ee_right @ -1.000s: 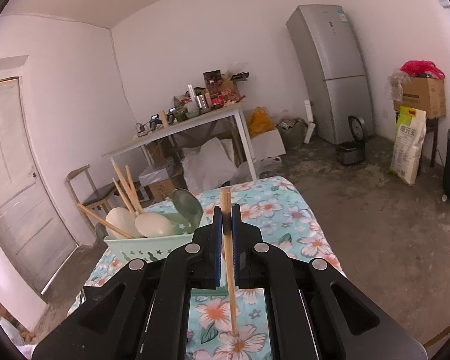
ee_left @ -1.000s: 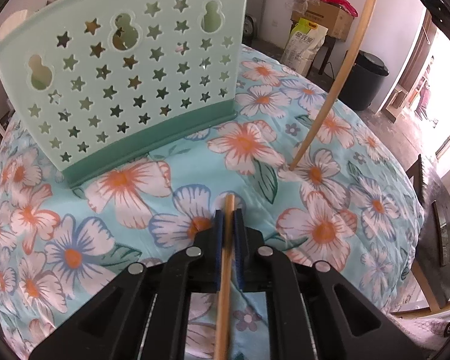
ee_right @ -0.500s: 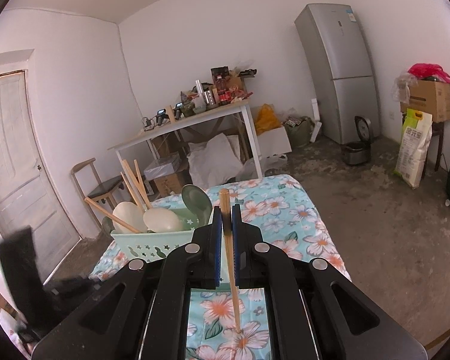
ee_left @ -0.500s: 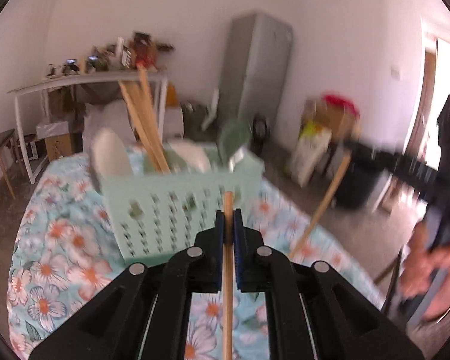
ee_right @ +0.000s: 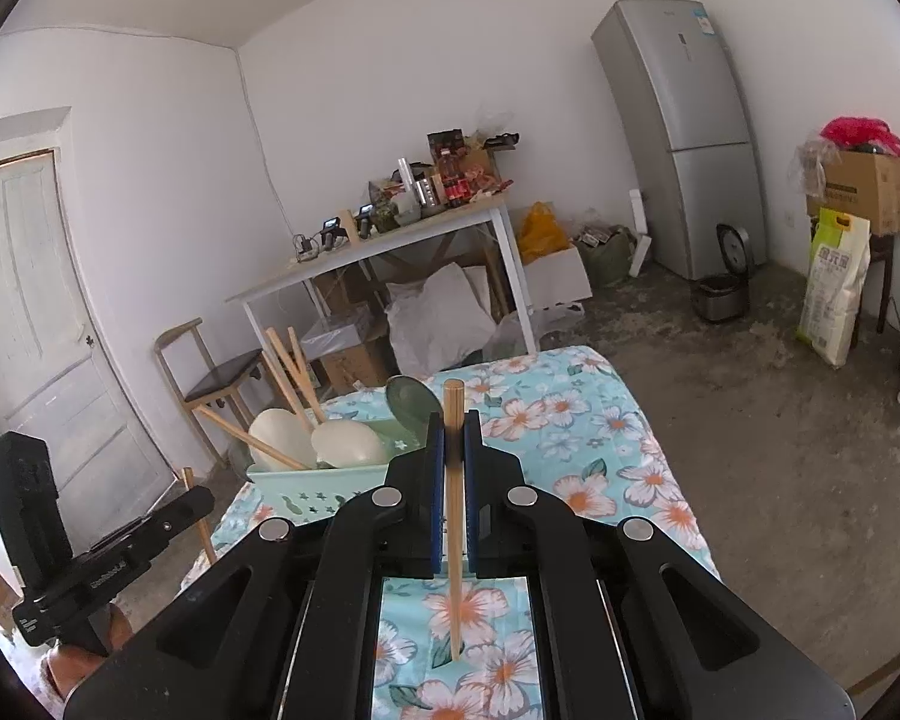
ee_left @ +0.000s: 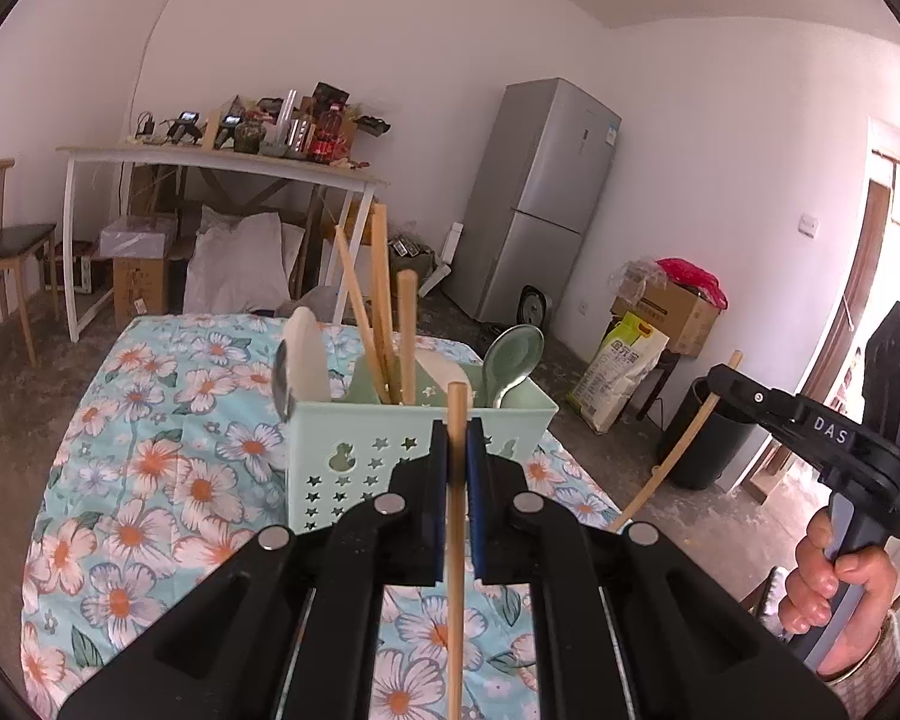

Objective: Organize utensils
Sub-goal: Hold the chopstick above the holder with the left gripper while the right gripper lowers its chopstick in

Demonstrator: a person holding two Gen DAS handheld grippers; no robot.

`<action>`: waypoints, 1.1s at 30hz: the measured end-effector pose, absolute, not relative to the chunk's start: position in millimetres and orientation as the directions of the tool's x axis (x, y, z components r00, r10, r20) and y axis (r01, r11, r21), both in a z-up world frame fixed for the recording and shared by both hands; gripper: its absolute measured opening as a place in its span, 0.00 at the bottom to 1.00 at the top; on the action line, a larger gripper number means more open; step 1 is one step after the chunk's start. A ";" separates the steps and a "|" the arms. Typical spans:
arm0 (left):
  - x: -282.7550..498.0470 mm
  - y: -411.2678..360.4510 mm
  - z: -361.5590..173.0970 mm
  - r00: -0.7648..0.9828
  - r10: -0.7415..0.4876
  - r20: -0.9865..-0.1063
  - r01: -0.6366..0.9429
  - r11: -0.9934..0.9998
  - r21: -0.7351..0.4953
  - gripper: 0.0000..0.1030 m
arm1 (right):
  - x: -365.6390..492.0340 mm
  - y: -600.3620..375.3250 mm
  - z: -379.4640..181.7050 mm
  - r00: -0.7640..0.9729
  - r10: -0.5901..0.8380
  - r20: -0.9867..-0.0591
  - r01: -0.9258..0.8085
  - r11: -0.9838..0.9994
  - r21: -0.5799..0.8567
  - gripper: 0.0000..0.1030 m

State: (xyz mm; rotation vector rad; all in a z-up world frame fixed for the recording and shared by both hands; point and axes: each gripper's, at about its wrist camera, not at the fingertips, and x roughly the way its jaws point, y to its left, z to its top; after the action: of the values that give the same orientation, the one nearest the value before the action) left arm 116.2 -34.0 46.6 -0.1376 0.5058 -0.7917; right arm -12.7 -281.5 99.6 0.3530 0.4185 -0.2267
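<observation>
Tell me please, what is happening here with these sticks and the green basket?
A person is sorting utensils on a table with a floral cloth. Each hand holds a gripper: the left gripper and the right gripper are each shut on one wooden chopstick. The mint green basket already holds chopsticks and spoons. Neither held chopstick is in it yet.

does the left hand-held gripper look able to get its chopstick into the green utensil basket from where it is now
Probably yes. The left hand-held gripper is shut on a chopstick, facing the utensil basket with nothing between them. The basket's open top already holds chopsticks and spoons, so room is tight.
</observation>
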 end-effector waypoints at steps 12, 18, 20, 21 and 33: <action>113.2 -11.6 71.4 0.582 -0.746 -0.323 0.663 0.666 -0.343 0.05 | -22.2 -260.3 153.0 0.921 -0.187 -0.342 0.275 0.934 0.229 0.04; 115.0 -3.5 91.3 0.582 -0.766 -0.271 0.683 0.642 -0.349 0.05 | -25.4 -254.0 189.5 0.940 -0.192 -0.283 0.253 0.946 0.200 0.04; 115.9 -1.5 98.9 0.584 -0.771 -0.253 0.688 0.636 -0.350 0.05 | -25.4 -254.5 203.1 0.948 -0.185 -0.260 0.239 0.951 0.194 0.04; 116.6 -0.4 102.6 0.584 -0.774 -0.246 0.690 0.633 -0.353 0.05 | -25.5 -254.7 208.3 0.950 -0.186 -0.249 0.236 0.953 0.188 0.04; 119.2 10.2 153.2 0.631 -0.762 -0.145 0.694 0.638 -0.333 0.05 | 9.8 -273.6 252.4 0.976 -0.158 -0.150 0.177 0.977 0.123 0.04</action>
State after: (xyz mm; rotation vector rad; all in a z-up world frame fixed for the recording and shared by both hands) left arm 119.2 10.2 153.2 -0.2562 0.2849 -0.8442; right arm 9.8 -273.6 252.4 0.1367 0.1400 -0.1690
